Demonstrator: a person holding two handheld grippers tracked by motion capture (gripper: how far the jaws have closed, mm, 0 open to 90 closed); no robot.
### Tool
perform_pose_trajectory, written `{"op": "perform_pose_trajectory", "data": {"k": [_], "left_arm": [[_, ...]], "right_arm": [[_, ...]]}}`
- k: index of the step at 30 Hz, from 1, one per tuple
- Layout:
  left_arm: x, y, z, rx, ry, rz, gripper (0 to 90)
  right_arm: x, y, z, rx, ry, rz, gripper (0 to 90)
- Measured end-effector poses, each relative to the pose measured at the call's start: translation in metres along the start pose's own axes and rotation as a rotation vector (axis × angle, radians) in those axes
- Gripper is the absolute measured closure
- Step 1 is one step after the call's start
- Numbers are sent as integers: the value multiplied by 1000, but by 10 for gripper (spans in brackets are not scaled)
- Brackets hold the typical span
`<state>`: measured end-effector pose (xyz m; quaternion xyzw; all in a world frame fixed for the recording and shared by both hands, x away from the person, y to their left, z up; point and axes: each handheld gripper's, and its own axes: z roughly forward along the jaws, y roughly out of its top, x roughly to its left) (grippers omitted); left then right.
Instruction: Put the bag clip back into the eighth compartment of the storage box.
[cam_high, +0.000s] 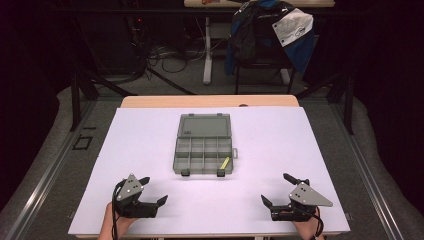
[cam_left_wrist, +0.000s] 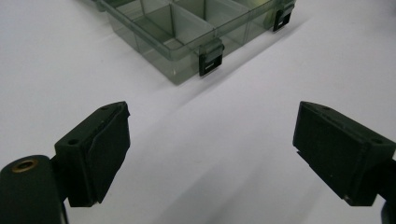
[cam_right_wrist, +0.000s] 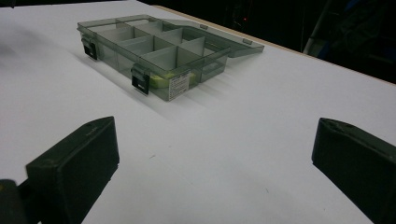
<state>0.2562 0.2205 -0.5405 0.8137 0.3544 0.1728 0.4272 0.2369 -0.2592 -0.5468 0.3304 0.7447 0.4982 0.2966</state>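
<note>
open compartment box (cam_high: 205, 150) mid-table, both grippers (cam_high: 154, 190) (cam_high: 278, 189) wide apart, empty

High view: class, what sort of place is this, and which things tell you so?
Probably a lab or workshop: a white-topped table with a compartment box, loose cables on the floor, and a jacket-draped chair behind.

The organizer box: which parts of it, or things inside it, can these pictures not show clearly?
- Yellow item in the organizer box: too small in the high view; in the right gripper view the tinted wall hides most of it.
- Label on the box: print too small to read.
- Far compartments: the left gripper view's top edge cuts them off.
- Lid: contents under it, if any, cannot be told.
</note>
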Motion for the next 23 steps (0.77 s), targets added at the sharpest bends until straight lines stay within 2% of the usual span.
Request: {"op": "perform_pose_trajectory", "data": {"k": [5,11,16,23], "left_arm": [[2,-11,-1,-23,-6,0,111],[3,-22,-3,-91,2,10,111],[8,-29,-2,-82,26,16,110],[11,-28,-3,-117,30,9,110]], "right_arm": [[0,0,1,0,2,1,4],[1,0,1,2,5,-2,4],[1,-1,1,-1,6,-4,4],[1,-1,0,4,8,-9,3]]}}
